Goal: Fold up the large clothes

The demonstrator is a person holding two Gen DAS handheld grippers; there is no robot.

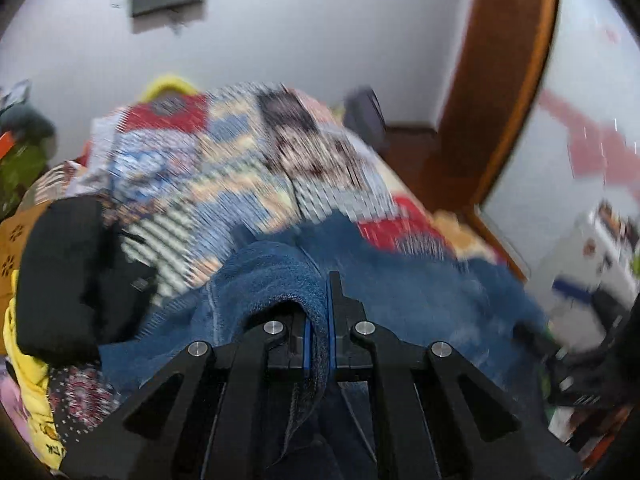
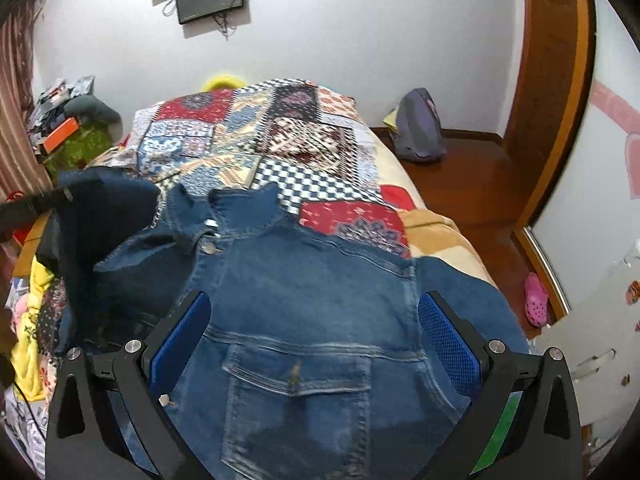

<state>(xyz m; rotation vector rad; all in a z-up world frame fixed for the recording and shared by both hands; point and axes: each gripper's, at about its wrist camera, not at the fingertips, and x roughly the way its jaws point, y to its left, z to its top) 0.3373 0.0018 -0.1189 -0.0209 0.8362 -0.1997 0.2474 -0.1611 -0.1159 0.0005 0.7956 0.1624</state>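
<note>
- My left tongs (image 1: 320, 320) sit at the bottom centre of the left view, clamped together on a fold of the denim jacket (image 1: 280, 280); the cloth runs up between the blue pads and drapes over them.
- That view is badly smeared, so I can make out little more than the jacket's blue mass across the lower middle and the quilt (image 1: 240, 152) above it.
- A black bundle (image 1: 60, 280) shows at the left edge of the left view; I cannot tell what it is.
- My right tongs (image 2: 314, 334) stand wide apart at the bottom of the right view, one blue pad on each side of the jacket (image 2: 304, 292), gripping nothing; I cannot tell whether they touch the cloth.
- The jacket lies spread on the bed, collar toward the top of the frame, a flap pocket (image 2: 298, 372) low in the centre between the pads.
- At the left of the right view a part of the jacket is lifted up off the bed, darker in shadow, by a black piece at the frame's edge.
- The patchwork quilt (image 2: 280, 132) covers the bed beyond the collar.
- A yellow cloth (image 2: 28, 344) lies at the lower left edge.
- A grey bag (image 2: 418, 128) sits on the wooden floor at the upper right, and a pink clog (image 2: 536, 300) further down the right side.
</note>
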